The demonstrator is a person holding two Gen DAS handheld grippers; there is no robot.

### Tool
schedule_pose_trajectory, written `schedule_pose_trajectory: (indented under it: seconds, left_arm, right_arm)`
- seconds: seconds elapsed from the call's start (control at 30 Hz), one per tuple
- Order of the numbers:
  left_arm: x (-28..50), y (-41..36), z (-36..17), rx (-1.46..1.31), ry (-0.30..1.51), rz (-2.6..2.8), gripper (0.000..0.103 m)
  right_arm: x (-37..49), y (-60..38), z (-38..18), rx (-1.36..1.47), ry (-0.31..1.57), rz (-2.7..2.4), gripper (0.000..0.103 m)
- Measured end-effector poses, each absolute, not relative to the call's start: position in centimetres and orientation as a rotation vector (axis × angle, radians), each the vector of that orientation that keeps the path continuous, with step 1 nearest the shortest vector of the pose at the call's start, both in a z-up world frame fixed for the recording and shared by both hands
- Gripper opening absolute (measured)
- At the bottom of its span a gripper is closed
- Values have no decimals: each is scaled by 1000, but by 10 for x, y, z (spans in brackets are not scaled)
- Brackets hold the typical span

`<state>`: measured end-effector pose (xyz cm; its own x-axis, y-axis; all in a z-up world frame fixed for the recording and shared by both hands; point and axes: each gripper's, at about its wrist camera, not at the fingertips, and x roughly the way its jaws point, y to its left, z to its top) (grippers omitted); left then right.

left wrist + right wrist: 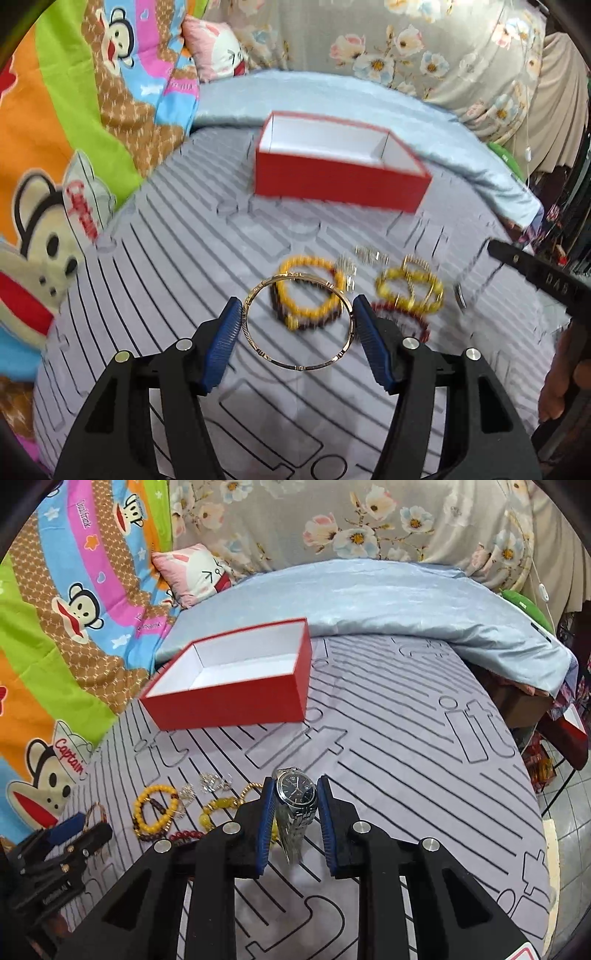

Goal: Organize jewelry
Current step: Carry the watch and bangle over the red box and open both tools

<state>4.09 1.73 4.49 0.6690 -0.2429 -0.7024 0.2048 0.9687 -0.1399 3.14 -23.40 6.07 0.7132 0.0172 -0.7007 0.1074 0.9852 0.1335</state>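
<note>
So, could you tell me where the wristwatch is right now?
The wristwatch is clamped in the right gripper, low centre in the right wrist view, right of the bead bracelets.

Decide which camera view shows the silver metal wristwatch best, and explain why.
The right wrist view: the silver metal wristwatch sits sharp and central, dial readable, between the right tongs. The left wrist view shows only its blurred edge.

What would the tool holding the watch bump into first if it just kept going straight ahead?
Probably the striped grey bedspread: the right tool, shut on the watch, points downward. The red box lies left of that line.
</note>
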Motion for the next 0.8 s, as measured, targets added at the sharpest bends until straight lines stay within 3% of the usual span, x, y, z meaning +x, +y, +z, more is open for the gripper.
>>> schedule_pose_trajectory:
  seconds: [0.4,0.57,0.8]
  left_arm:
    - [141,6,121,-53,697,-318,59]
    - [209,-10,128,-45,701,-324,59]
    - [284,-45,107,4,742,-319,59]
  right_arm:
    - [98,-228,127,141,673,41,22]
    - [160,-227,144,133,663,56,22]
    - [244,-234,120,156,716,35,22]
